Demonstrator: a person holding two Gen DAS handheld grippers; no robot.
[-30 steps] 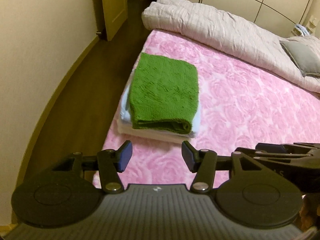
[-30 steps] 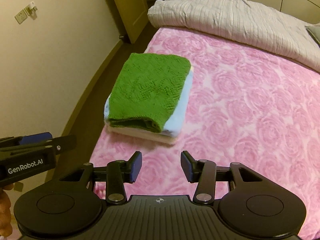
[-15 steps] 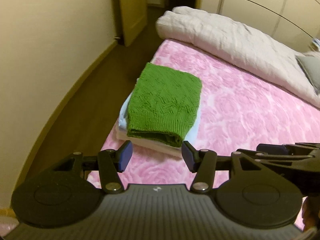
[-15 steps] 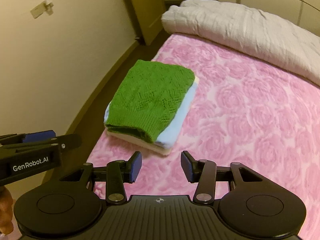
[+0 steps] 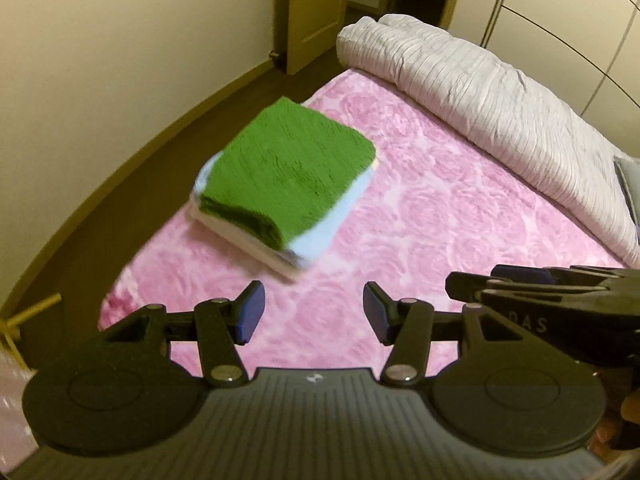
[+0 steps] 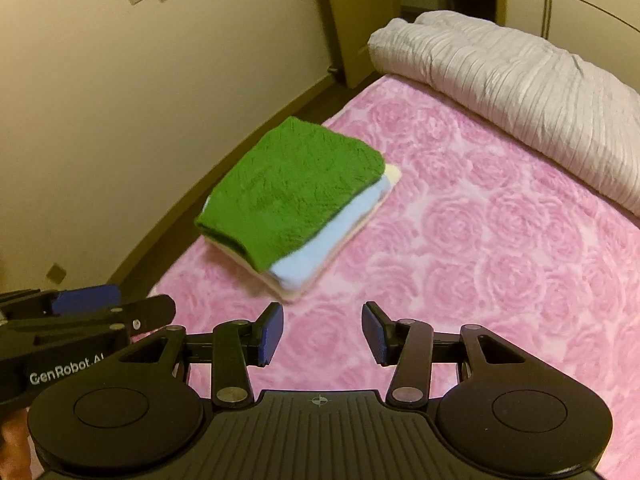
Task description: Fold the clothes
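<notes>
A folded green knit sweater (image 5: 288, 172) tops a squared stack with a pale blue garment (image 6: 320, 248) and a cream one beneath, near the bed's (image 5: 440, 220) left edge. A ribbed grey duvet (image 5: 480, 96) lies bunched along the far edge. Left gripper (image 5: 312, 312) and right gripper (image 6: 322, 332) hover with fingers apart, empty.

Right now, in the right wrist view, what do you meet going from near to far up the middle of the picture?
Right gripper, open and empty → bare pink rose-patterned bedspread → stack of folded clothes with the green knit on top → rolled grey duvet along the far side → wardrobe doors.
</notes>
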